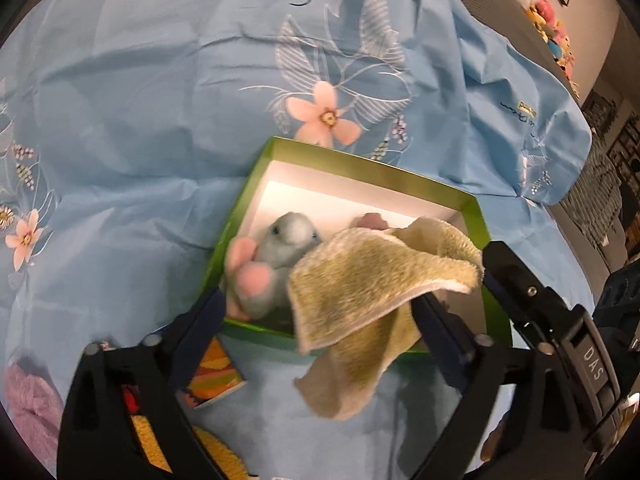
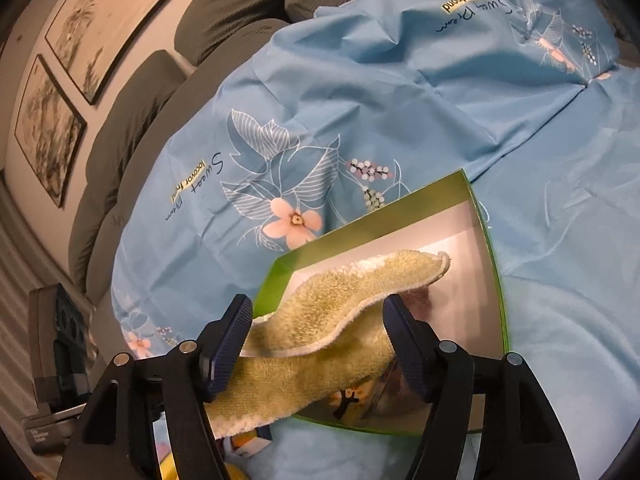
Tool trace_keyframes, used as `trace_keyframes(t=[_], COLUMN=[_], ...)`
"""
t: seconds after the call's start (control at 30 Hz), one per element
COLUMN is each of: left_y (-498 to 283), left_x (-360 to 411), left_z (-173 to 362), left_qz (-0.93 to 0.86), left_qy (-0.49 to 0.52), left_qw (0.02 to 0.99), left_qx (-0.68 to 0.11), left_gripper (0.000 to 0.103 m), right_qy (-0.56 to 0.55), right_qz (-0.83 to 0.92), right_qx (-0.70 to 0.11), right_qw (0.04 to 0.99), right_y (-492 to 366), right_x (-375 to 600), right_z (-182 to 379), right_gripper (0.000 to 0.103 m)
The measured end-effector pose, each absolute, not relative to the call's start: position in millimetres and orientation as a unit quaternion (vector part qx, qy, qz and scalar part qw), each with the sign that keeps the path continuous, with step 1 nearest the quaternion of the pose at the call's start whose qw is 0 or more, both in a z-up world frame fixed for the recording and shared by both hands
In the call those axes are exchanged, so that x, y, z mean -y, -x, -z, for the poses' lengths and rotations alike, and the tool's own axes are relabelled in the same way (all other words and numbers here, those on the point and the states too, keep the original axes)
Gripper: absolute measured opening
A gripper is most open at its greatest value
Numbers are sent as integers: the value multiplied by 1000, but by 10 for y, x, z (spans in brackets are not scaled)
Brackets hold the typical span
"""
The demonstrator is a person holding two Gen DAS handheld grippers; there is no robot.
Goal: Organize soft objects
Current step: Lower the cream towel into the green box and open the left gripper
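A green box (image 1: 384, 174) with a white inside lies on the blue flowered sheet. In it rests a blue plush toy (image 1: 286, 242) with pink feet, and something pink (image 1: 370, 220) shows behind it. A yellow-green towel (image 1: 360, 280) drapes over the box's near rim, partly in and partly hanging out. My left gripper (image 1: 320, 304) stands wide open around the towel, pads clear of it. One of the right gripper's fingers (image 1: 504, 272) reaches in beside the towel's right corner. In the right wrist view the right gripper (image 2: 318, 308) is open with the towel (image 2: 332, 304) lying loose between its fingers over the box (image 2: 400, 200).
A colourful booklet (image 1: 216, 372) lies just before the box. A purple knitted piece (image 1: 28, 404) and a yellow fuzzy item (image 1: 160, 440) sit at the near left. Plush toys (image 1: 548, 20) line the far right. Grey sofa cushions (image 2: 132, 120) edge the blue sheet (image 2: 400, 80).
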State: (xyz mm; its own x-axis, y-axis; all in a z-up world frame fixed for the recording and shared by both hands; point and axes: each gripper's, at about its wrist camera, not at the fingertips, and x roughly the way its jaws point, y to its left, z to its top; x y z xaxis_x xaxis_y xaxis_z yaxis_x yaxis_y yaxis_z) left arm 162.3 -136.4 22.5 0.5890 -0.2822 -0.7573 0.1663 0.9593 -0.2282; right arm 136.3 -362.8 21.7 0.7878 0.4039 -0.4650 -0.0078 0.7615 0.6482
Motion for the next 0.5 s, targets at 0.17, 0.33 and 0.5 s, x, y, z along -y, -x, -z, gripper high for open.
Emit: trace_keyframes(t=[0.17, 0.33, 0.5], left_y=[-1559, -1470, -1353], left_x=[1267, 1201, 1095], left_z=[-274, -340, -375], left_qz=[115, 112, 113], left_qy=[70, 72, 79], left_qw=[890, 895, 896], left_qx=[-435, -425, -422], left_gripper=[102, 102, 102], right_qy=[-310, -288, -267], right_qz=[-105, -90, -87], right_qx=[-306, -303, -303], right_qw=[894, 904, 911], right_y=[-1330, -1268, -1216], right_x=[3588, 3558, 3518], right_z=[-249, -295, -330], right_gripper=[71, 75, 75])
